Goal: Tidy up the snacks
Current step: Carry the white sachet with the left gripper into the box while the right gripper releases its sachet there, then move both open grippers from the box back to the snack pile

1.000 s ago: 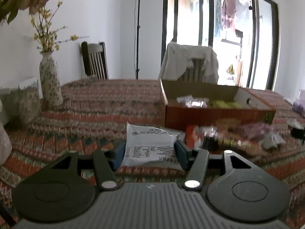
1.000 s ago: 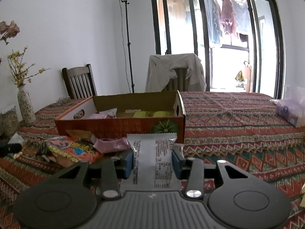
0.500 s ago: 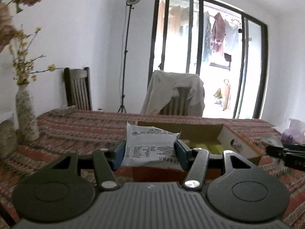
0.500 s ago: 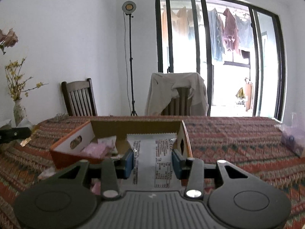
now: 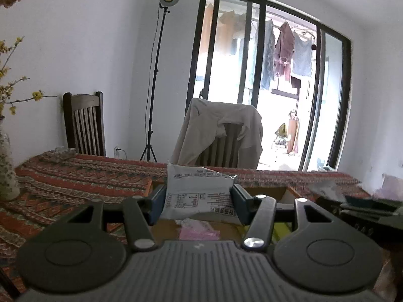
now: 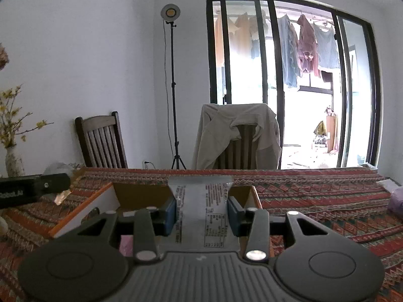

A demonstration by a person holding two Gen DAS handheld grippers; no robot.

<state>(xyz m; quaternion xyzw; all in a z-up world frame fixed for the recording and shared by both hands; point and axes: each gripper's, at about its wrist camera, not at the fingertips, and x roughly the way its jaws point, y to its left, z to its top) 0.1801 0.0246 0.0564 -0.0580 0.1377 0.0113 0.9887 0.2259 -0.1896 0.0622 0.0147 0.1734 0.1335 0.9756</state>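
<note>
Both tongs pinch a packet: left tongs point(image 5: 197, 205) a pouch point(image 5: 199, 191), right tongs point(image 6: 201, 214) a sachet point(image 6: 201, 216). The box point(image 6: 108, 198) lies directly below and ahead of both, so each packet hangs over it, long axis pointing forward.

My left gripper point(image 5: 198, 202) is held level and pointing forward, its two blue-padded fingers point(image 5: 156, 205) drawn in and pressed against the sides of a white packet point(image 5: 199, 192), which stands up between them. My right gripper point(image 6: 203, 212) sits level too, its fingers point(image 6: 234, 212) clamped on a silver packet point(image 6: 201, 216) that runs lengthwise between the pads. In the left view my right gripper shows at the right edge; in the right view my left gripper shows as a dark bar at the left edge.
</note>
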